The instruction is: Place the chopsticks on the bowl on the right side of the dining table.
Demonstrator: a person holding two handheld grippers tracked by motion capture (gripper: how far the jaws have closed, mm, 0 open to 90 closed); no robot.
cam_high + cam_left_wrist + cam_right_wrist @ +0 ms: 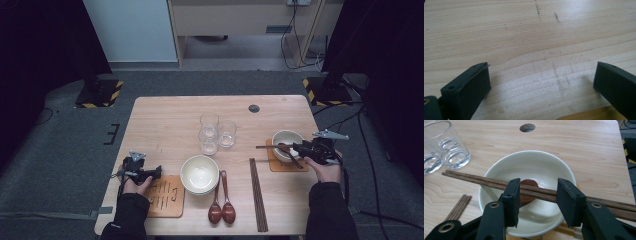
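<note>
Over on the left, the left tongs [159,171] sit low at the near edge of the table [165,115], just beside a wooden mat [165,200]. Their jaws are wide apart and hold nothing; bare wood lies between them.

In the middle, near to far, are two brown spoons [221,200], a stack of pale bowls [200,174] and three glasses [216,132]. Just right of the spoons lies a spare pair of sticks [258,195], pointing near to far.

On the right, a white bowl [536,167] stands on a second mat [275,165] with a brown spoon [529,183] inside it. A pair of chopsticks [474,178] lies across the top of the bowl. The right tongs [537,195] hang right over them, jaws about half apart. The pads do not press the chopsticks (the sticks run from one jaw to the other, so the pads cannot squeeze them).

The chopsticks look light, thin, stiff and smooth, so I think they could roll or slide off the rim. A good place to grab is the middle, squeezing both sticks from their long sides. They lie long-ways left to right, with their ends sticking out left toward the glasses.
</note>
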